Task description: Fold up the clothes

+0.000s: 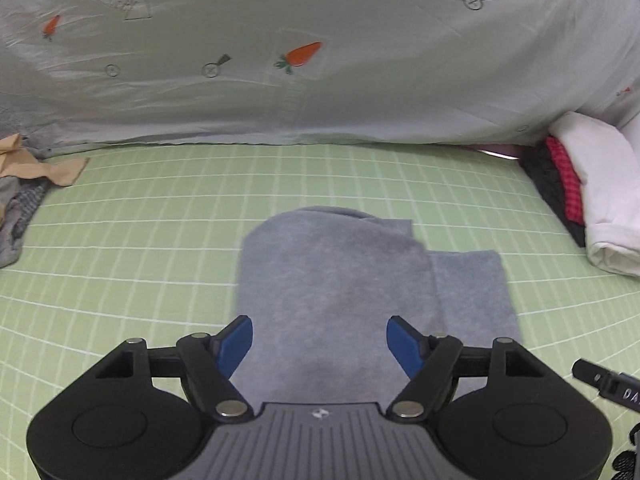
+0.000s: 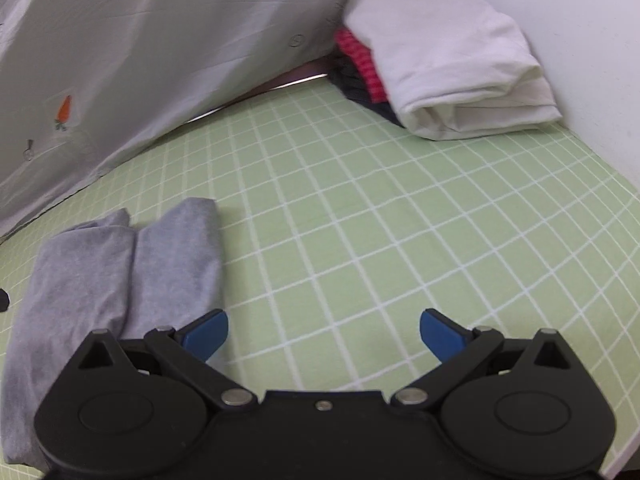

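A folded grey garment (image 1: 340, 280) lies flat on the green checked sheet (image 1: 140, 240). My left gripper (image 1: 319, 340) hovers over its near part, its blue pads wide apart and pressing on nothing. In the right wrist view the same grey garment (image 2: 104, 272) lies at the lower left in two side-by-side folds. My right gripper (image 2: 324, 332) stands open over bare green sheet (image 2: 380, 220), just to the right of the garment. Its left pad (image 2: 206, 334) is close to the garment's right edge.
A stack of folded clothes, white on top (image 2: 448, 56) over red (image 2: 360, 64) and dark pieces, sits at the far right against a white wall (image 2: 580, 60). A pale carrot-print quilt (image 1: 320, 40) rises behind. Crumpled tan and grey clothes (image 1: 24, 184) lie at the far left.
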`<state>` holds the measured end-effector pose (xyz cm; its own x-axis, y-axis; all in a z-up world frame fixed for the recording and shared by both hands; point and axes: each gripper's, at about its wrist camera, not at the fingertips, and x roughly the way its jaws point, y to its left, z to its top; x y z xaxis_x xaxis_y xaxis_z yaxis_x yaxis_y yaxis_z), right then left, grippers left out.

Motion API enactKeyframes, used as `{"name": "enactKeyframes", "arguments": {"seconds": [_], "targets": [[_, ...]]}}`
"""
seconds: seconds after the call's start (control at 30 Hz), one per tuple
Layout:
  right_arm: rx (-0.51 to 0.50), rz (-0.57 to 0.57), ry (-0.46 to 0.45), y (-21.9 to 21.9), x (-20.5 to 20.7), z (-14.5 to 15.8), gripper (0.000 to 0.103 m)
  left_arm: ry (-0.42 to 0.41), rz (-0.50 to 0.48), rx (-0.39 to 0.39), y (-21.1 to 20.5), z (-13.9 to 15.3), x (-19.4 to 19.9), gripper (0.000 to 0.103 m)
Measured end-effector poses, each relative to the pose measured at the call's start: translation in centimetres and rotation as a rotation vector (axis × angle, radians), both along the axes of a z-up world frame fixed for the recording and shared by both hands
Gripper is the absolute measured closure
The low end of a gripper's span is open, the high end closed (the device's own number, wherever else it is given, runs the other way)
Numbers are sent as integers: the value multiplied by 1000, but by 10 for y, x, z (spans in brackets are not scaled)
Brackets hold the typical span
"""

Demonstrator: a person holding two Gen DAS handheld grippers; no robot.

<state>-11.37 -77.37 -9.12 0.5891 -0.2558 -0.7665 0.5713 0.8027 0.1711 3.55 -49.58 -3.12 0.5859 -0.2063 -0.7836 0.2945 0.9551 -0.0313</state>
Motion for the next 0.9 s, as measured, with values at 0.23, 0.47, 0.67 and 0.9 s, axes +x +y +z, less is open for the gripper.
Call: {"name": "enactKeyframes", "arguments": {"seconds": [0.23,0.47,0.67,0.9], "targets": [[1,179,-22,70,56,-3,0,72,89,40,54,-16,13,27],[47,241,15,103,99,-17,7,135,36,70,63,-48,45,24],[145,225,80,107,128,-41,20,169,-11,88,52,-66,70,24],[187,263,63,114,127,-50,49,190,9,33,56,-73,70,23]]}}
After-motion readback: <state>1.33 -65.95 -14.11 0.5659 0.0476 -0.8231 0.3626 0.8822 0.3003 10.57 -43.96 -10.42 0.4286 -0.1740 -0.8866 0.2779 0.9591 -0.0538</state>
